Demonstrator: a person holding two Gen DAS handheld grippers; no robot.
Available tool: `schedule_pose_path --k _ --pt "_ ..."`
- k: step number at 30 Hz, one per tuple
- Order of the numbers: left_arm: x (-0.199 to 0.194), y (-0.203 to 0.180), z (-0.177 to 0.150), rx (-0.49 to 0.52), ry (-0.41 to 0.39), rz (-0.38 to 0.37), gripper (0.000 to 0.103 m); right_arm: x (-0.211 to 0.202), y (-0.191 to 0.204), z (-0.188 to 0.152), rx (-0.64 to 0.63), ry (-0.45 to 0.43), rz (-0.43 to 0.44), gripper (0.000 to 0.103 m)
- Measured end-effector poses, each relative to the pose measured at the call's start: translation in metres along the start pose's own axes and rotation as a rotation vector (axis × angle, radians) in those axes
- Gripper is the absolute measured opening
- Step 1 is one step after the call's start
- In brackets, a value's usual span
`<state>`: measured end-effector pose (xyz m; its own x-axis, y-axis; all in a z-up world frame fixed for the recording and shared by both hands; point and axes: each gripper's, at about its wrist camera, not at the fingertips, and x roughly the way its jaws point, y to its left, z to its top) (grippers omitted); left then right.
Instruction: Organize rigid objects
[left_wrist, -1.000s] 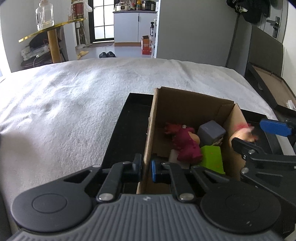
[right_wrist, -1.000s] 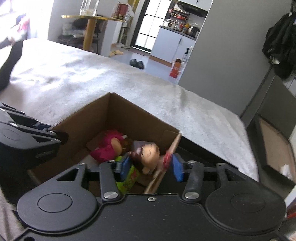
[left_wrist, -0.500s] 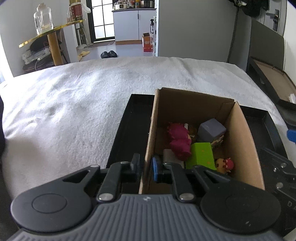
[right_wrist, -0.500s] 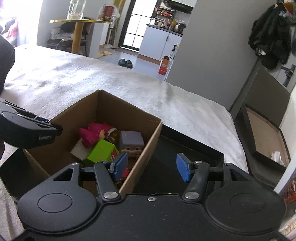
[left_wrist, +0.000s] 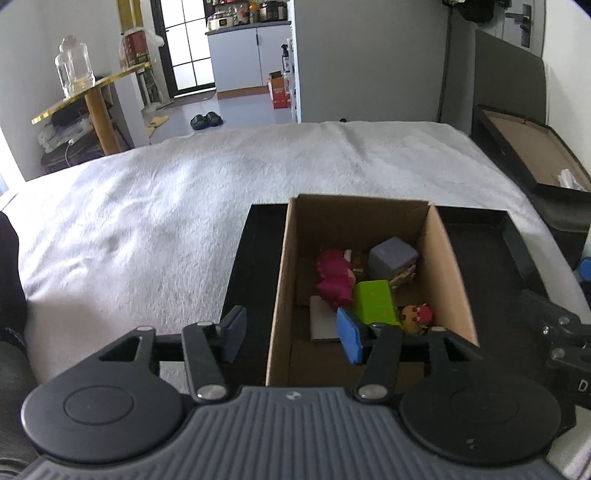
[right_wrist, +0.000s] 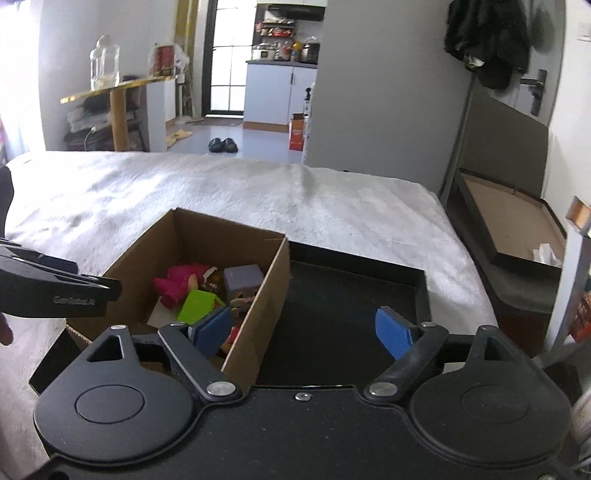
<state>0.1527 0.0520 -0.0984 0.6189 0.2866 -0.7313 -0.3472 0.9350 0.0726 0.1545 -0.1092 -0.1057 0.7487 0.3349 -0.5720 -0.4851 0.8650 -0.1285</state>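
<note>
A brown cardboard box (left_wrist: 447, 254) stands in a black tray (left_wrist: 255, 243) on the white bed. Inside lie a pink figure (left_wrist: 334, 275), a green block (left_wrist: 375, 301), a grey cube (left_wrist: 391, 254) and a small doll with red (left_wrist: 417, 314). My left gripper (left_wrist: 291, 332) is open, its jaws either side of the box's left wall without touching it. My right gripper (right_wrist: 303, 332) is open and empty, astride the box's right wall (right_wrist: 266, 306); the toys show there too, pink figure (right_wrist: 181, 280), green block (right_wrist: 197, 301), grey cube (right_wrist: 243, 278).
The white blanket (left_wrist: 147, 206) covers the bed around the tray. A second black tray with cardboard (right_wrist: 509, 221) leans at the right bedside. A gold side table with a glass jar (left_wrist: 75, 74) stands beyond the far left; slippers (left_wrist: 205, 120) lie on the floor.
My right gripper let the doll go into the box, opened wide and drew back. My left gripper, shut on the box's left wall before, has opened.
</note>
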Motion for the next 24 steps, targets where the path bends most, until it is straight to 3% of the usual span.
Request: schedule_pose_path --k 3,5,7,9,14,24 --pt "-0.011 -0.003 0.002 0.009 -0.007 -0.025 0.06 -0.007 -0.006 -0.001 0.045 -0.008 0.011 0.085" --pt "-0.017 -0.007 0.003 0.017 -0.007 -0.049 0.07 -0.013 -0.01 -0.001 0.062 -0.014 0.011 0.085" --pt "-0.023 -0.01 0.001 0.033 -0.014 -0.066 0.074 -0.017 -0.013 -0.002 0.072 -0.015 0.0 0.086" --pt "-0.029 -0.013 -0.001 0.042 -0.014 -0.078 0.076 -0.023 -0.017 -0.002 0.095 -0.014 -0.01 0.096" --pt "-0.041 -0.014 -0.006 0.029 -0.002 -0.126 0.084 -0.032 -0.024 -0.007 0.141 0.007 -0.023 0.103" --pt "-0.068 -0.004 -0.01 0.023 0.005 -0.149 0.094 -0.063 -0.027 -0.009 0.194 -0.009 -0.029 0.103"
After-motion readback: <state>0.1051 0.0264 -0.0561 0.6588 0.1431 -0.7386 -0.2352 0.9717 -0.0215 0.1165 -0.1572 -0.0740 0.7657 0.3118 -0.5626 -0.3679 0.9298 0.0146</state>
